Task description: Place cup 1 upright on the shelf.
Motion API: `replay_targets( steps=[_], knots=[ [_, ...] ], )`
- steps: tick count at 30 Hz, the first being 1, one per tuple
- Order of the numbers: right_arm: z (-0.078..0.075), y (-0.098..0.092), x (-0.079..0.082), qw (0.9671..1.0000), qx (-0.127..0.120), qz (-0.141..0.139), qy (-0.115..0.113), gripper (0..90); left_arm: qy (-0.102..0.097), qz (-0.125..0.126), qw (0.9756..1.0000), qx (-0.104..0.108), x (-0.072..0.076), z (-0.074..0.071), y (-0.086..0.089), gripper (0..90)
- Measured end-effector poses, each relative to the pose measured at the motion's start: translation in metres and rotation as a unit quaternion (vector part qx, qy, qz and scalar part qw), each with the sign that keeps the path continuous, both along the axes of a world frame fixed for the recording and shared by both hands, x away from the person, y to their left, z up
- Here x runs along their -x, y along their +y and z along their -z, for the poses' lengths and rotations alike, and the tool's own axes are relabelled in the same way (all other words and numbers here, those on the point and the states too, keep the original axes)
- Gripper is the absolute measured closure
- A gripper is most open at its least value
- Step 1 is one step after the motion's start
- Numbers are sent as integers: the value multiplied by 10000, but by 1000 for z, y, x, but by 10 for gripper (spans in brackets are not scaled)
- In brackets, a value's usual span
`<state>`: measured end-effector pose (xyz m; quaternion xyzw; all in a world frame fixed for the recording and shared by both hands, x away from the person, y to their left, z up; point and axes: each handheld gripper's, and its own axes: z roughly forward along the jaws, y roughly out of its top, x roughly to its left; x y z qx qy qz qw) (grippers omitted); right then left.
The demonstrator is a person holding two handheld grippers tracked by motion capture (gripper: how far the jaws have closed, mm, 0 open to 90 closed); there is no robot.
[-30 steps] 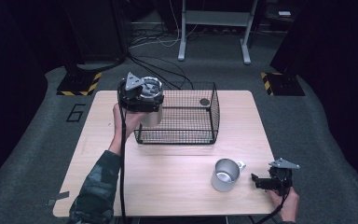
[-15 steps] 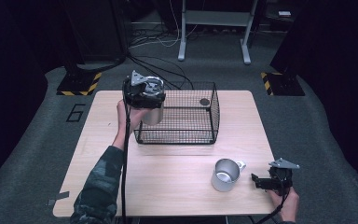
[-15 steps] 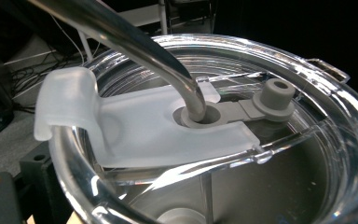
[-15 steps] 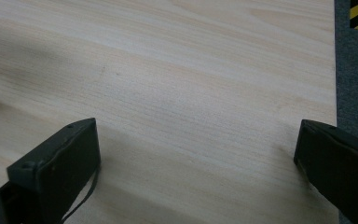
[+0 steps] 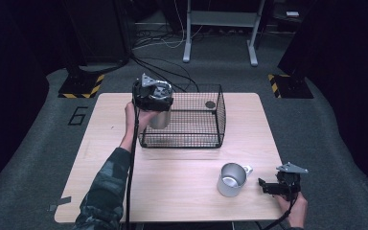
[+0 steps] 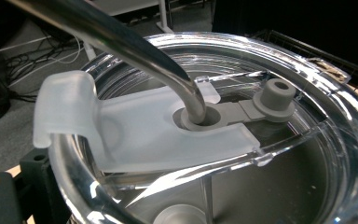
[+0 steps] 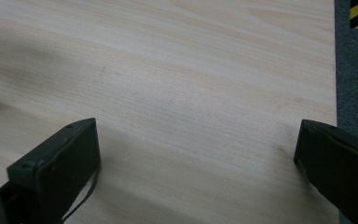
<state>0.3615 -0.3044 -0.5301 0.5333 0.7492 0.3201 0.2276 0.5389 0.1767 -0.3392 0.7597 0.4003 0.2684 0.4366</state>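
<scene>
A steel tumbler [image 5: 161, 120] hangs at the left wall of the black wire basket [image 5: 191, 140], with my left gripper [image 5: 157, 109] shut on it from above. The left gripper view looks down on the tumbler's clear lid [image 6: 307, 93], its frosted flap [image 6: 121, 135] and a bent metal straw [image 6: 121, 42] through the lid's hole. I cannot tell whether the tumbler is inside or just outside the basket. A steel mug [image 5: 231, 179] stands upright near the table's front right. Just right of it my right gripper [image 5: 268, 184] [image 7: 196, 158] is open, low over bare wood.
A small dark round object [image 5: 210, 104] lies in the basket's far right corner. The wooden table [image 5: 182, 201] ends close to the right gripper's right jaw, with grey floor [image 7: 354, 56] beyond. Cables and stand legs [image 5: 187, 52] lie behind the table.
My left gripper has carried the tumbler a little to the right, up against the basket's left side. The right gripper and the mug have stayed put.
</scene>
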Motion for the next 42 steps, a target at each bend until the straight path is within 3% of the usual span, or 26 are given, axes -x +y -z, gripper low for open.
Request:
replay_targets(
  steps=[28, 42],
  knots=[
    [0, 0, 0, 10000, 3, 0, -3, 0, 546, -89, 9981, -287, -26, 30, -13, 33],
    [0, 0, 0, 10000, 10, -1, -3, 0, 706, -195, 9969, -272, -35, 42, -15, 33]
  ],
)
